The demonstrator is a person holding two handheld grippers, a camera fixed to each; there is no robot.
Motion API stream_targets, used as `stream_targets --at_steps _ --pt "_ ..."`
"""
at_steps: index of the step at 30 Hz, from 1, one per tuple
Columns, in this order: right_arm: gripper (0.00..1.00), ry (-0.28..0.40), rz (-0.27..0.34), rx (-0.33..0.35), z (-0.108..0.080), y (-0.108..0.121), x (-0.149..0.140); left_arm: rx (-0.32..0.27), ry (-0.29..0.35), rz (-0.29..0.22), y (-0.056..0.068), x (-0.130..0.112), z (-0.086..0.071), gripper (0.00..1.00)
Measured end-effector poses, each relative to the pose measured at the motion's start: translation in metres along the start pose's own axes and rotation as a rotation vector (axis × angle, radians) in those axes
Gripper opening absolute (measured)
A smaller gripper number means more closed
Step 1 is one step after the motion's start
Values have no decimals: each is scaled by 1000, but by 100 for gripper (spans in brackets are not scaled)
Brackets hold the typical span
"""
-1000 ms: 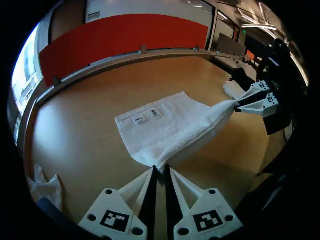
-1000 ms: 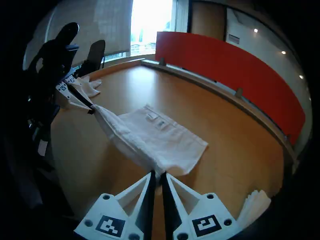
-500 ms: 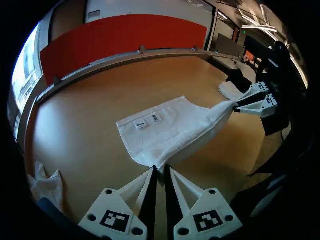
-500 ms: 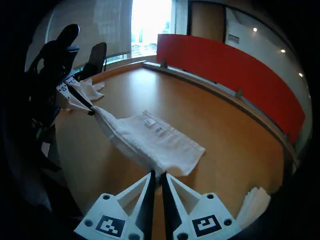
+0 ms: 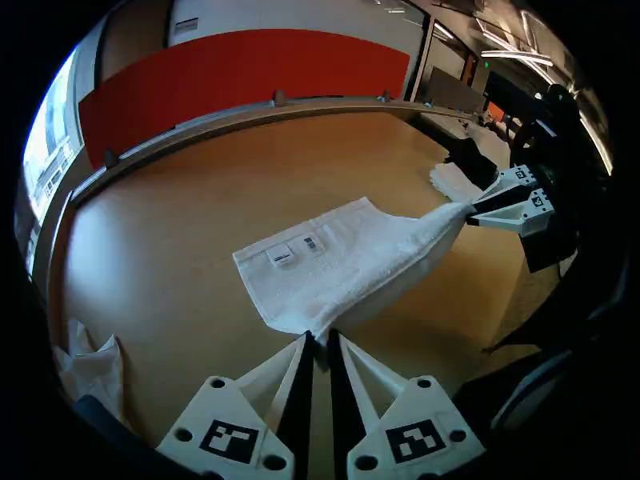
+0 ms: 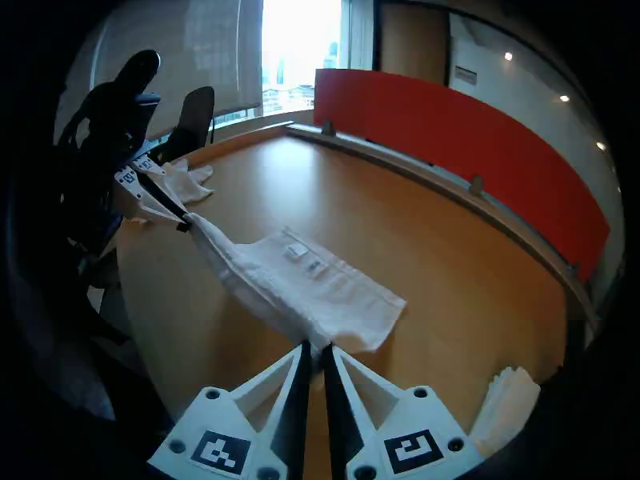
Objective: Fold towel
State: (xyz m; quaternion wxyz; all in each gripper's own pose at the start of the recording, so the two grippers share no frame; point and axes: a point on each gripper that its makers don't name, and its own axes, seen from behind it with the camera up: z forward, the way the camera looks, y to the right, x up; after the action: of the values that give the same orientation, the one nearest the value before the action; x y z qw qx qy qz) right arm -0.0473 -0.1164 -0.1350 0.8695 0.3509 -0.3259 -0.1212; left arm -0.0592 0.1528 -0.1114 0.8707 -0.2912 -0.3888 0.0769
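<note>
Holding towel [image 5: 336, 264] edge raised | left gripper [image 5: 320, 340] and right gripper [image 6: 314, 348] each pinch a corner | far half flat on table [image 5: 200, 208] | fold-over not yet made; judged early.

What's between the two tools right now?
The towel: its lifted edge spans from the left tool to the right tool, seen in the left gripper view.

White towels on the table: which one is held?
The spread white towel with two labels, its corners pinched by the left gripper and right gripper. The crumpled white cloth and folded white stack lie free.
</note>
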Motion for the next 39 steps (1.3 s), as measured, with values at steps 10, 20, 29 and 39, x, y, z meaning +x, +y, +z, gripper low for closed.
stream_targets --at_steps 10,20,29,39 --pt "11 -11 6 7 -4 -5 -4 2 -2 1 2 -1 -2 13" --pt "11 -16 5 11 1 -1 -5 15 -4 -1 -2 2 4 13" --pt "11 -30 4 15 19 14 -5 40 -7 -13 -16 12 25 13" --pt "11 -53 0 7 52 39 -5 75 -32 -2 -37 23 58 13"
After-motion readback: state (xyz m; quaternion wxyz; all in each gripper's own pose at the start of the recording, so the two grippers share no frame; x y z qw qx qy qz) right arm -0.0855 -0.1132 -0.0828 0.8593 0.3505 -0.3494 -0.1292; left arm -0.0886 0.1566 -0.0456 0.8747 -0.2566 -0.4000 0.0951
